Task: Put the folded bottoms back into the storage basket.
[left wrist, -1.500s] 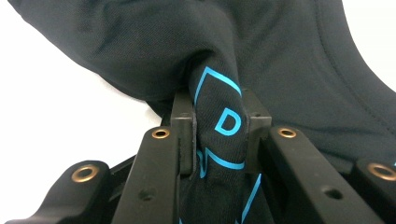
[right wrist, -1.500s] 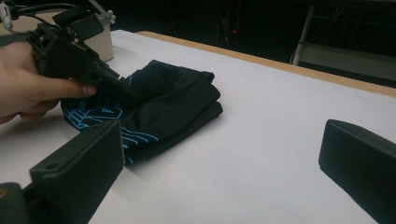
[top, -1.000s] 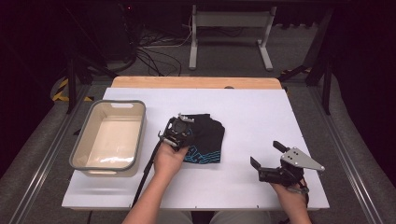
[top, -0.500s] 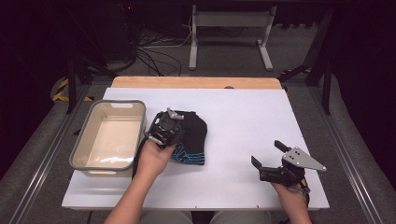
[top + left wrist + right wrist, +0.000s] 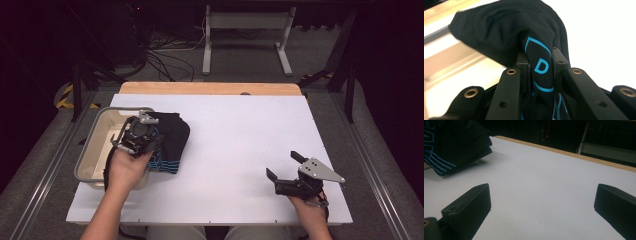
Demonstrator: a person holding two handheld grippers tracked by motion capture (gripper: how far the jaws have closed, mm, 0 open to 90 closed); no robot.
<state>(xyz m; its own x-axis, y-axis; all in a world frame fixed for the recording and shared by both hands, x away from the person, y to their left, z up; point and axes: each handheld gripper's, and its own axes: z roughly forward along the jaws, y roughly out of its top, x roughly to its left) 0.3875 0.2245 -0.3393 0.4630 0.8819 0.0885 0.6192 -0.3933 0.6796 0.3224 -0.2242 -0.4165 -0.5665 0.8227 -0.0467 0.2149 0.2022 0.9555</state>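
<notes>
One black garment (image 5: 170,137) with blue print, one beige tub (image 5: 97,145), one white table (image 5: 240,135), two grippers. Left gripper (image 5: 137,137): jaws nearly together, clamped on a bunched fold of the garment, a blue letter D showing on the cloth pinched between them in the left gripper view (image 5: 540,66). Beyond those jaws, the rest of the garment spreading out dark and rumpled, partly over the tub's near rim and partly over the table just beside it. Right gripper (image 5: 285,170): jaws spread wide, gripping nothing, bare table surface between them, held low near the table's front edge. From the right gripper view, garment (image 5: 454,145) far ahead and off to the left of the jaws, well apart from them.
</notes>
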